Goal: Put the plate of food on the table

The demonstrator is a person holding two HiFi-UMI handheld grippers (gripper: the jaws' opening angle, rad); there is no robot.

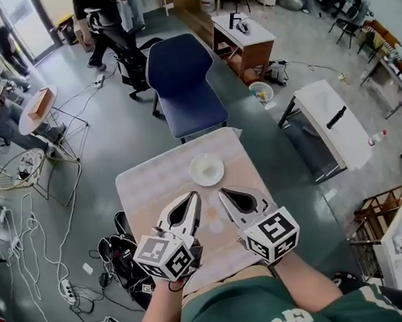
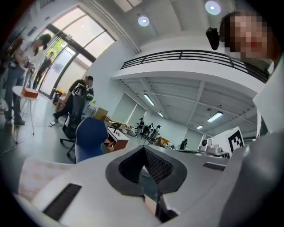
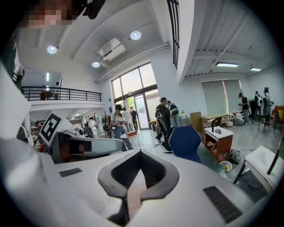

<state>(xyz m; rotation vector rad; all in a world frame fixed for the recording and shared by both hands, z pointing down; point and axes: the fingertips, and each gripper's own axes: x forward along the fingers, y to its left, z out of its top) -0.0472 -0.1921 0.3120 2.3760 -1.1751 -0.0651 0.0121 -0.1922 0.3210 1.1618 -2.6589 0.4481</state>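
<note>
White round plate (image 1: 207,169) sits on your pale checked worktop (image 1: 150,187), so job's probably done, hence left gripper (image 1: 189,199) and right gripper (image 1: 226,194) pinched closed, empty.

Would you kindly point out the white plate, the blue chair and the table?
white plate (image 1: 207,169): head view, its centre.
blue chair (image 1: 179,69): head view, its backrest.
table (image 1: 150,187): head view, bare top left of the plate.

You hold both grippers side by side, close in front of your chest, pointing forward with their tips angled toward each other. Your left gripper (image 1: 189,199) has its jaws pressed together, empty. Your right gripper (image 1: 224,194) is likewise closed on nothing.
</note>
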